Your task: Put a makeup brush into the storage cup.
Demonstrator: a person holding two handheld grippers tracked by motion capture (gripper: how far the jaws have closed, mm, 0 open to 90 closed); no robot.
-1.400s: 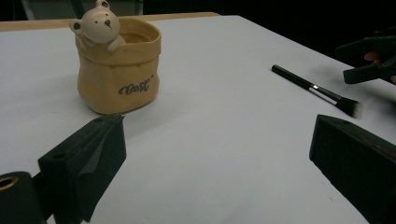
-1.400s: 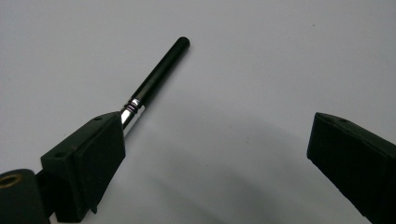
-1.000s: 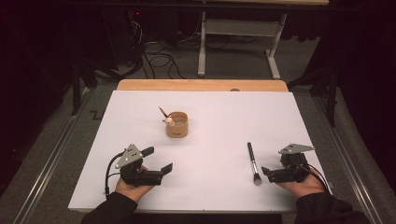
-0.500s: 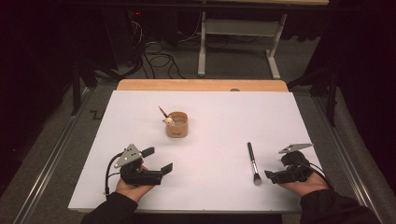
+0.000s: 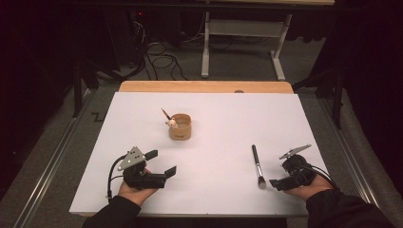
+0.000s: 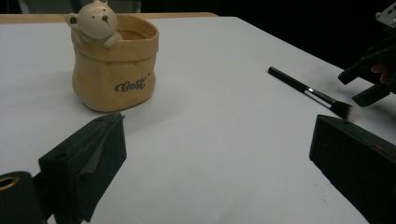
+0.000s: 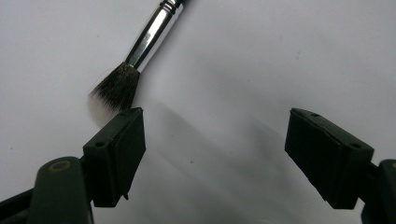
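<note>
Black-handled brush (image 7: 140, 51) lies just beyond the right tool (image 7: 212, 140), bristles nearest.

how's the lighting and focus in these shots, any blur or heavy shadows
High view: the white table is brightly lit, the room around it nearly black. Left gripper view: the bear pot is sharp, the near jaws soft. Right gripper view: the right claw, jaws apart, throws a broad grey shadow on the table; the brush bristles are slightly soft.
</note>
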